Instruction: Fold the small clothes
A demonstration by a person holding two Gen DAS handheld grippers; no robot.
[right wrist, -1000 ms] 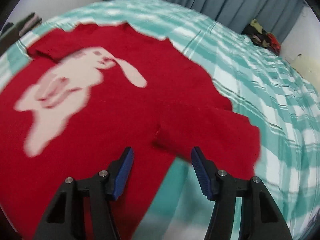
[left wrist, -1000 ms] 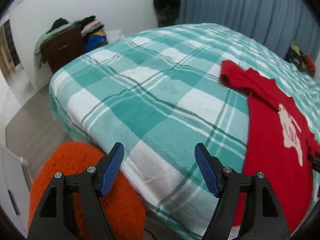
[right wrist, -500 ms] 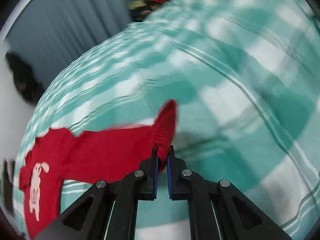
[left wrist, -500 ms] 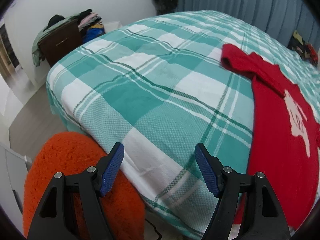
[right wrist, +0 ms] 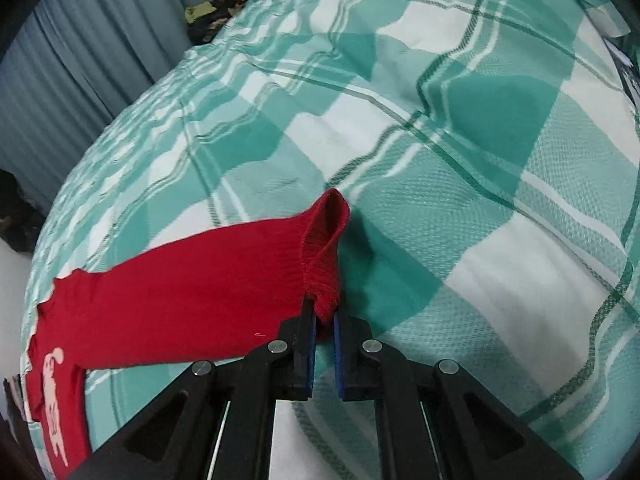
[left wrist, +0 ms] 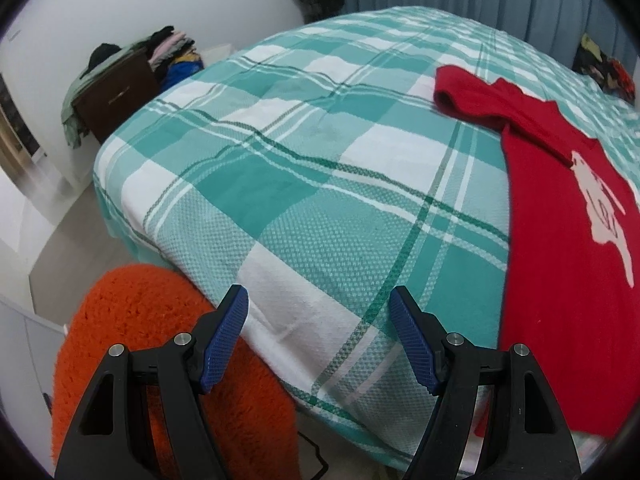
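The right gripper [right wrist: 325,322] was clamped on the ribbed cuff of the small red knit sweater [right wrist: 180,292], its sleeve drawn out straight across the green-and-white checked bedspread [right wrist: 460,184]. The left gripper [left wrist: 320,340] hung over the bed's near edge, jaws apart and empty. The sleeve would best be carried level—no twist—across the sweater's body, laid flat near the pale rabbit motif [left wrist: 600,208].

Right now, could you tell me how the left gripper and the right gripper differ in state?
The left gripper is open with nothing between its pads, while the right gripper is shut on the cuff of the red sweater. The left hovers over the bed's near corner; the right holds the sleeve stretched out across the bedspread. Both have black arms and blue pads.
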